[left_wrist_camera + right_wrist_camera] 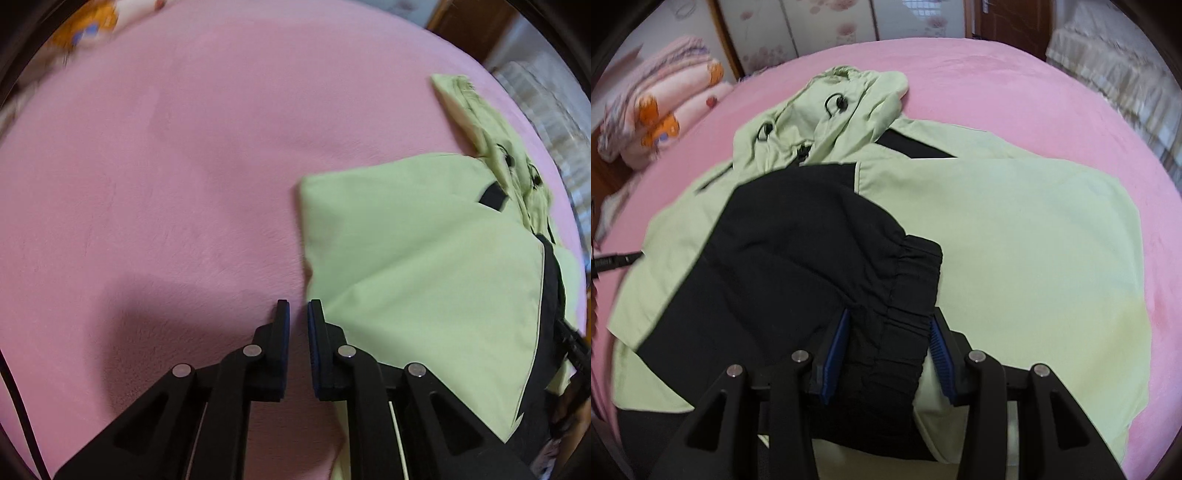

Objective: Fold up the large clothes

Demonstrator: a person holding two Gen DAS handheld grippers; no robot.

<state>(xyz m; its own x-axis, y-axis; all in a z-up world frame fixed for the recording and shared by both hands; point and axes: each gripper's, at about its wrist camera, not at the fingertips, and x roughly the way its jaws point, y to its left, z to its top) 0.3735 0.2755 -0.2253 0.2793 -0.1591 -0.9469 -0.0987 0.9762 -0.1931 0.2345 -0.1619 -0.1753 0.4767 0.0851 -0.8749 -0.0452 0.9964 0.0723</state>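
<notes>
A light green hooded jacket (1015,240) with black panels lies spread on the pink bed, its hood (849,96) at the far end. A black sleeve (798,251) is folded across the body. Its gathered cuff (908,288) lies between the jaws of my right gripper (890,321), which stand apart; the right pad is clear of the cloth. In the left wrist view, my left gripper (298,306) points down at the bedspread just left of the jacket's (424,258) near edge. Its fingers are almost together, with nothing between them.
The pink bedspread (166,166) stretches wide to the left of the jacket. Folded pink bedding with an orange cartoon print (657,125) sits at the far left corner. Flowered wardrobe doors (812,29) and lace-covered furniture (1108,66) stand beyond the bed.
</notes>
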